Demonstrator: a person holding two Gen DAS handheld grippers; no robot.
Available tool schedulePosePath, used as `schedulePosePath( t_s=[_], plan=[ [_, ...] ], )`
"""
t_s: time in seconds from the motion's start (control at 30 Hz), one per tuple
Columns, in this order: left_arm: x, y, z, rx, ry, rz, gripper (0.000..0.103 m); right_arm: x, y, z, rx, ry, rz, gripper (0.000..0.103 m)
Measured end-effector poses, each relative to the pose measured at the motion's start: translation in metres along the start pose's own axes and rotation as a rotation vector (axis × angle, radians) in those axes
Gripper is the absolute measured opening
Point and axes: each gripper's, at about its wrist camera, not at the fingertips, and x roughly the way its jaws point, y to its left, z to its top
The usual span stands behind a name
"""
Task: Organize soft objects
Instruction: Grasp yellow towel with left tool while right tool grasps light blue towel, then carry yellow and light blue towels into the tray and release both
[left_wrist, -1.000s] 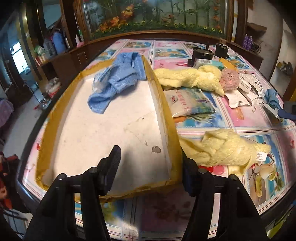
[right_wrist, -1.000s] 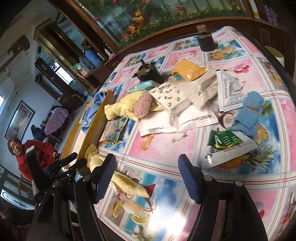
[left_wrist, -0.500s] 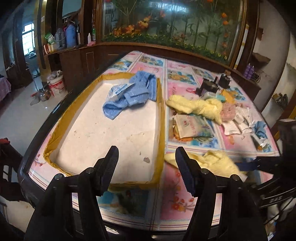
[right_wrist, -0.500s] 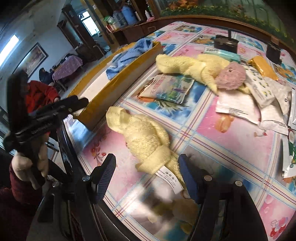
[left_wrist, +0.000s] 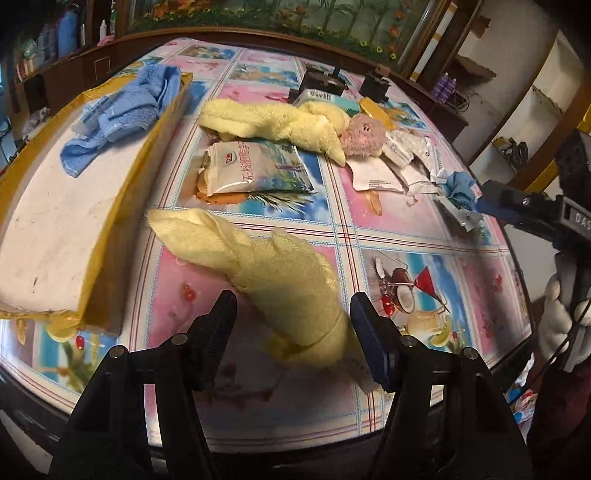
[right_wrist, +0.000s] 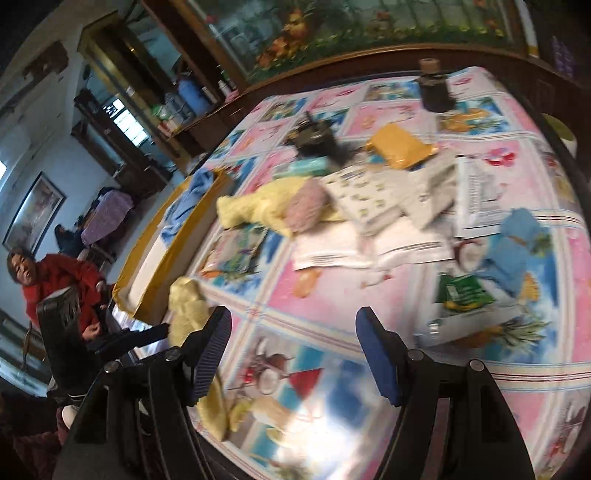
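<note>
A patterned table (left_wrist: 424, 236) is carrying a shallow yellow-edged tray (left_wrist: 122, 206) with a blue towel (left_wrist: 122, 107) lying inside. Beside the tray, a rolled yellow towel (left_wrist: 280, 273) is resting between the left gripper (left_wrist: 293, 326), its jaws standing apart and unclamped. The right gripper (right_wrist: 293, 354) is hovering with jaws apart, gripping nothing.

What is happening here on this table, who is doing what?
A person is sorting soft things into a shallow box, where a blue towel already lies. The left gripper, open, sits around a rolled yellow towel near the table edge. The right gripper hovers open and empty. Another yellow towel and packets remain outside.
</note>
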Motion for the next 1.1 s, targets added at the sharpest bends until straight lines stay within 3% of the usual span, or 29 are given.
schedulePosePath(
  t_s=[0.13,0.2,0.27,0.3,0.37,0.47,0.53,0.7,0.77,0.9,0.93,1.03,1.1],
  plan=[
    [0.016,-0.008,0.012,0.022,0.003,0.055,0.065,-0.006,-0.027,0.017,0.022,-0.06,-0.164,0.071],
    [0.019,-0.01,0.015,0.034,-0.02,0.068,0.065,-0.002,-0.035,0.023,0.047,-0.073,-0.203,0.071],
    [0.019,-0.01,0.014,0.058,-0.044,0.084,0.049,0.0,-0.036,0.027,0.045,-0.069,-0.189,0.071],
    [0.019,-0.01,0.013,0.068,-0.049,0.076,0.044,0.002,-0.032,0.029,0.033,-0.067,-0.191,0.071],
    [0.016,-0.006,0.012,0.064,-0.048,0.044,0.043,0.004,-0.027,0.032,0.014,-0.063,-0.229,0.07],
    [0.013,-0.004,0.008,0.061,-0.048,0.024,0.043,-0.007,-0.047,0.03,0.049,-0.101,-0.388,0.07],
    [0.013,-0.004,0.007,0.07,-0.045,0.018,0.044,-0.013,-0.068,0.028,0.086,-0.114,-0.438,0.07],
    [0.016,-0.013,0.008,0.08,-0.044,0.04,0.046,-0.008,-0.095,0.028,0.163,-0.081,-0.407,0.07],
    [0.018,-0.02,0.007,0.108,-0.051,0.082,0.046,0.002,-0.094,0.032,0.179,-0.068,-0.384,0.07],
    [0.024,-0.039,0.0,0.211,-0.069,0.135,0.043,0.031,-0.089,0.038,0.179,-0.009,-0.46,0.07],
    [0.024,-0.039,0.0,0.215,-0.071,0.113,0.041,0.037,-0.091,0.038,0.188,-0.003,-0.47,0.068],
    [0.017,-0.032,0.0,0.178,-0.069,0.014,0.039,0.039,-0.1,0.036,0.214,-0.031,-0.443,0.026],
    [0.008,-0.028,0.002,0.156,-0.09,-0.025,0.039,0.027,-0.101,0.032,0.233,-0.065,-0.437,0.026]
  ],
)
